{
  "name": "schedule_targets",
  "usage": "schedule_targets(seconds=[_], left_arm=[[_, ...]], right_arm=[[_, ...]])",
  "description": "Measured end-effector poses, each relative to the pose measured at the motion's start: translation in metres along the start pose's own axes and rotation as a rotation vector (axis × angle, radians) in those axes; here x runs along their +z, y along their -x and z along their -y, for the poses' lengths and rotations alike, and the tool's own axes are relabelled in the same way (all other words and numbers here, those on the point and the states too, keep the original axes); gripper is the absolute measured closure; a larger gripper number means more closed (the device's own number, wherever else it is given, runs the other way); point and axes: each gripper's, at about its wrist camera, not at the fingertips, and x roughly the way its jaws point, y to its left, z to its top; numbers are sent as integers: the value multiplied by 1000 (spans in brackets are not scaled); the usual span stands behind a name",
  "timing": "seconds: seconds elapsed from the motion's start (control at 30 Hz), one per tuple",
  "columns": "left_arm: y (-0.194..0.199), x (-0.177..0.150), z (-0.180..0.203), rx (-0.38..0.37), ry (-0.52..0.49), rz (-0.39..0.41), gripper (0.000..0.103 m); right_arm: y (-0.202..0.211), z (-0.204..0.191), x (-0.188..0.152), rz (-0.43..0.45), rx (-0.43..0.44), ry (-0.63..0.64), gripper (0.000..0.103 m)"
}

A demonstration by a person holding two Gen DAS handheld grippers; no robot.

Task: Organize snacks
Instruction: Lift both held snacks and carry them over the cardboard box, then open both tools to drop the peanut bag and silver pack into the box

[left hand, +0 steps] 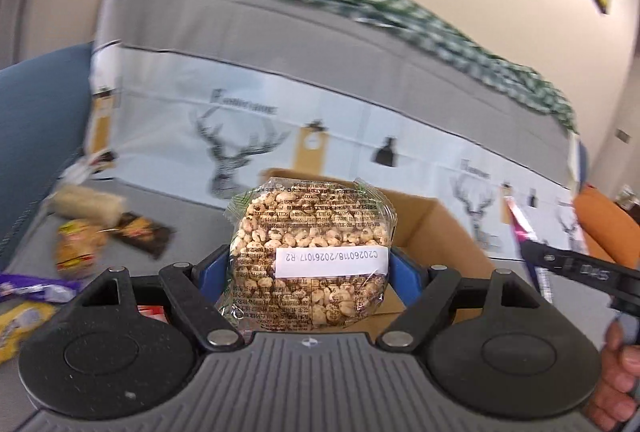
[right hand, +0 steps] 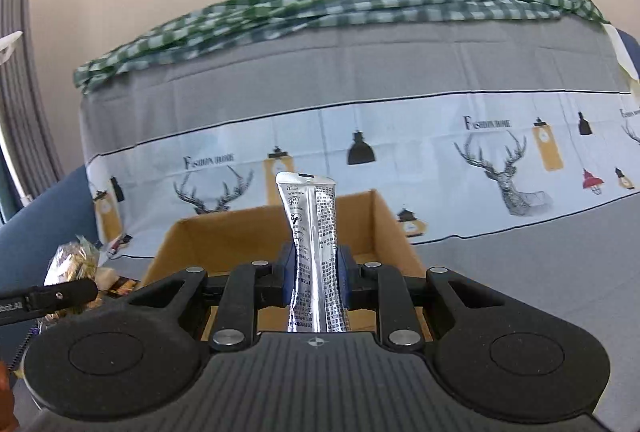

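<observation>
My left gripper (left hand: 310, 268) is shut on a clear packet of puffed-grain cake (left hand: 312, 232) with a white date label, held upright in front of an open cardboard box (left hand: 436, 228). My right gripper (right hand: 316, 268) is shut on a slim silver snack stick (right hand: 314, 240), held upright over the same cardboard box (right hand: 192, 244). The right gripper also shows at the right edge of the left wrist view (left hand: 532, 252), and the stick's pink face (left hand: 518, 220) shows there. The box floor is mostly hidden by both grippers.
Loose snacks lie on the grey sofa seat at left: a pale roll (left hand: 86, 206), a yellow-red packet (left hand: 78, 248), a dark packet (left hand: 144, 234), a purple wrapper (left hand: 32, 290). A foil packet (right hand: 72, 260) lies left of the box. A deer-print cover (right hand: 360, 152) drapes the sofa back.
</observation>
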Motion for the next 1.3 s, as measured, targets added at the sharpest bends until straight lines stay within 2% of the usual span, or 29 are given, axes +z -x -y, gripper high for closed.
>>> schedule_targets(seconds=[0.2, 0.43, 0.5, 0.57, 0.6, 0.63, 0.7, 0.83, 0.9, 0.97, 1.1, 1.2, 1.3], left_arm=[[-13, -13, 35, -85, -70, -13, 18], [-24, -24, 55, -149, -102, -52, 17], [-26, -25, 59, -185, -118, -81, 6], [-25, -25, 59, -193, -125, -73, 1], [-24, -25, 57, -178, -126, -60, 1], [-24, -25, 54, -155, -125, -58, 1], [-27, -24, 46, -102, -101, -61, 1], [-35, -25, 33, 58, -101, -89, 1], [-37, -24, 27, 93, -94, -97, 1], [-37, -24, 23, 102, -84, -107, 1], [-41, -29, 22, 70, -71, -162, 1], [-46, -35, 25, 50, -90, -197, 1], [-46, -39, 31, 44, -127, -191, 2]], right_arm=[[-2, 12, -2, -16, -27, 23, 80], [-5, 16, -4, -37, -44, 40, 79], [-9, 15, -6, -63, -46, 47, 77], [-13, 14, -8, -83, -83, 61, 62], [-14, 14, -8, -87, -103, 66, 47], [-15, 15, -9, -94, -125, 65, 42], [-20, 20, -10, -126, -172, 52, 41], [-33, 32, -16, -212, -270, 29, 37], [-37, 38, -20, -239, -305, 25, 37], [-37, 42, -22, -253, -328, 23, 37], [-34, 51, -27, -271, -380, 30, 40], [-32, 56, -29, -270, -365, 38, 42], [-28, 54, -31, -268, -371, 81, 50]])
